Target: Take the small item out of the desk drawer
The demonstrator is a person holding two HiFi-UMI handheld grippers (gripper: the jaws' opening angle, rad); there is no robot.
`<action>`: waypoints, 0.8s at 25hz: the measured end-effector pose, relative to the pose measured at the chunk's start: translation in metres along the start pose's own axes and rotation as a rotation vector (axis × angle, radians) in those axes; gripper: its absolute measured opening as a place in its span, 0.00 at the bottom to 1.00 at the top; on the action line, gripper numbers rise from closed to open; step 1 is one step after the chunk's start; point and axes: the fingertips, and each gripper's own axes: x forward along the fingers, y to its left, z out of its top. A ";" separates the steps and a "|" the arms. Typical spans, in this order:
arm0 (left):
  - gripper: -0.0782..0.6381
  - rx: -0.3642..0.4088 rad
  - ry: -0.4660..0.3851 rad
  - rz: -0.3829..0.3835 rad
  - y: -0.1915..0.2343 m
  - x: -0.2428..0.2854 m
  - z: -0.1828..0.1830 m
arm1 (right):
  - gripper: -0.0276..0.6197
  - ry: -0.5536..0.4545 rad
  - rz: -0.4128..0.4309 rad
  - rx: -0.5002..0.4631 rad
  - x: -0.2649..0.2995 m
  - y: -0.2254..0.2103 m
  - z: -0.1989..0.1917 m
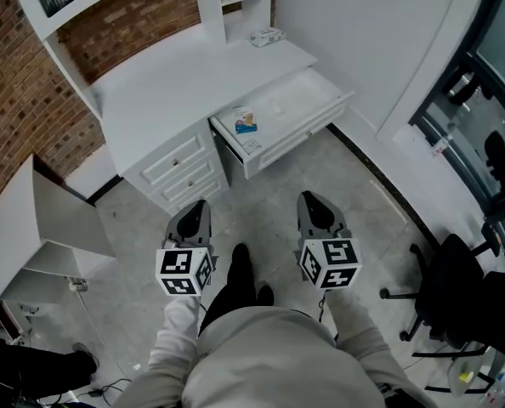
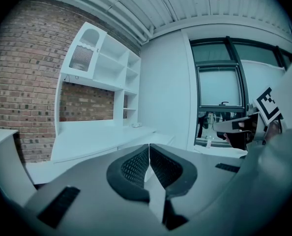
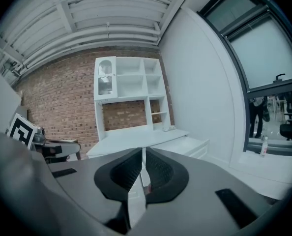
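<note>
A small item (image 1: 245, 121) with blue and orange print lies at the left end of the open desk drawer (image 1: 297, 137), which is pulled out from the white desk (image 1: 176, 75). Both grippers hang over the floor in front of the desk, well short of the drawer. My left gripper (image 1: 197, 205) is shut and holds nothing, and its jaws meet in the left gripper view (image 2: 149, 154). To its right, my right gripper (image 1: 313, 199) is also shut and empty, its jaws pressed together in the right gripper view (image 3: 143, 157). The item does not show in either gripper view.
A stack of shut drawers (image 1: 183, 170) sits left of the open one. A small pale object (image 1: 266, 36) rests on the desktop at the back. A white cabinet (image 1: 31, 228) stands at the left. A black office chair (image 1: 456, 287) is at the right, by the glass wall.
</note>
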 end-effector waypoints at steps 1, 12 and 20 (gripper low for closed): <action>0.14 0.001 0.003 -0.001 0.000 0.004 0.000 | 0.09 0.003 0.002 0.004 0.002 -0.003 0.000; 0.14 0.005 0.021 -0.033 0.017 0.073 0.005 | 0.27 0.047 0.037 0.031 0.062 -0.021 0.002; 0.14 -0.002 0.035 -0.056 0.052 0.145 0.012 | 0.36 0.076 0.060 0.032 0.143 -0.030 0.016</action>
